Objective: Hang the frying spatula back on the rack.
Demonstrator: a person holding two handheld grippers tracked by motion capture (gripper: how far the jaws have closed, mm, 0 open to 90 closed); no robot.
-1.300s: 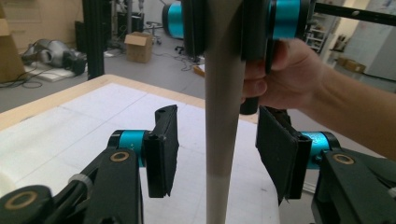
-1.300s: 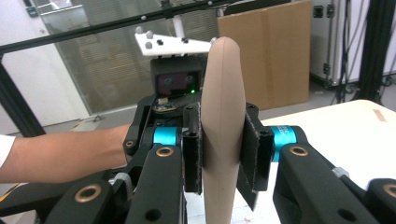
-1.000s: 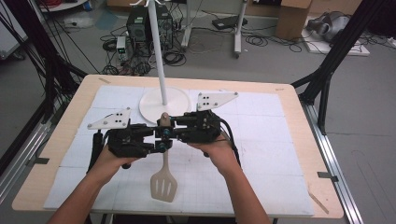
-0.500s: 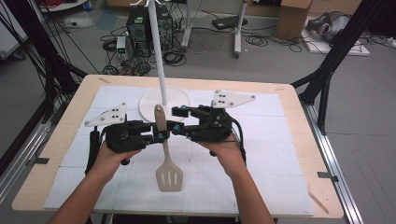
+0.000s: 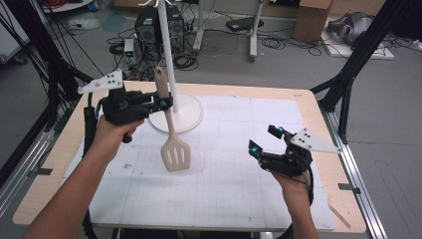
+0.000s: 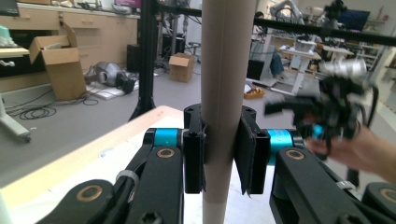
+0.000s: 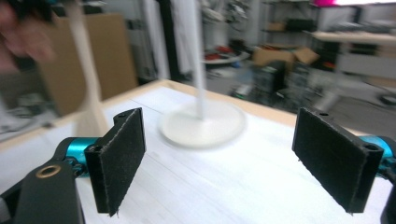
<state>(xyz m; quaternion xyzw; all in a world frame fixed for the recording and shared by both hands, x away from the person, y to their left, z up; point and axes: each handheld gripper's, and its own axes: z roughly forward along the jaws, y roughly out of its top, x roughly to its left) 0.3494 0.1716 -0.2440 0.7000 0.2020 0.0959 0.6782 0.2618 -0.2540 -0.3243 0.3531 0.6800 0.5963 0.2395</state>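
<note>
A pale wooden slotted spatula [image 5: 175,154] hangs head down above the white mat, just left of the white stand's round base [image 5: 191,119]. My left gripper [image 5: 164,104] is shut on its handle [image 6: 223,93], both pads pressed against the wood in the left gripper view. My right gripper [image 5: 263,138] is over the right part of the mat, well clear of the spatula. Its jaws have just been opening, and its pads [image 7: 119,158] stand wide apart with nothing between them. In the right gripper view the stand base [image 7: 203,123] lies ahead and the spatula [image 7: 88,93] is a blur at the left.
The stand's thin white pole [image 5: 166,50] rises right behind the spatula handle. A gridded white mat [image 5: 224,189] covers the wooden table [image 5: 343,199]. Black frame legs [image 5: 348,84] stand off the right edge; cables and boxes lie on the floor beyond.
The right gripper has let go of the spatula handle, opened and swung off to the right. The left gripper has lifted the spatula off the mat and carried it back towards the stand.
</note>
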